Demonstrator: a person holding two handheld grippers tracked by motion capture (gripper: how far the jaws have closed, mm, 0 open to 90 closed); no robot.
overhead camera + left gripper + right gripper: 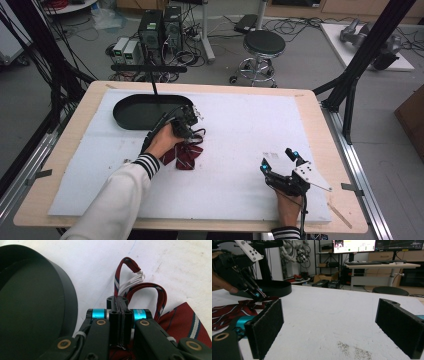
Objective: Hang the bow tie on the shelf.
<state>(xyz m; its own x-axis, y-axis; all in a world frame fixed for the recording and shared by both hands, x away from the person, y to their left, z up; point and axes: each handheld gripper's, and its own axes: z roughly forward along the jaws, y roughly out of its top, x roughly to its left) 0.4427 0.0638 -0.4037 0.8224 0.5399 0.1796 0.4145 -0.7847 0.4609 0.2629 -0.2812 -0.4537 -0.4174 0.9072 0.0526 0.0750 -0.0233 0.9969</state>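
1. Table (60, 165): light wood top, white sheet (240, 150) covering most of it. Everything below sits on that sheet.
2. Black oval tray (135, 112): far-left part of the sheet, shallow wall. In the left gripper view its wall (67, 302) sits just left of the jaws, apart from them.
3. Striped tie (184, 155): dark red with white and navy stripes, bunched on the sheet just in front of the tray's near-right end, outside the tray. Left gripper view shows a thin strap of it (160, 297) looping up past the jaw tips, with a white bundle of threads or a clip at the loop top; can't tell which. The wide part lies flat to the right.
4. Left gripper (187, 122): held in the person's left hand (162, 140), directly over the tie. Jaws pressed together, clamped on the tie's strap (120, 305).
5. Right gripper (277, 160): near-right area of the sheet, well apart from the tie, held by the right hand (289, 207). Jaws spread wide, gripping nothing; bare sheet between the pads (270, 325).
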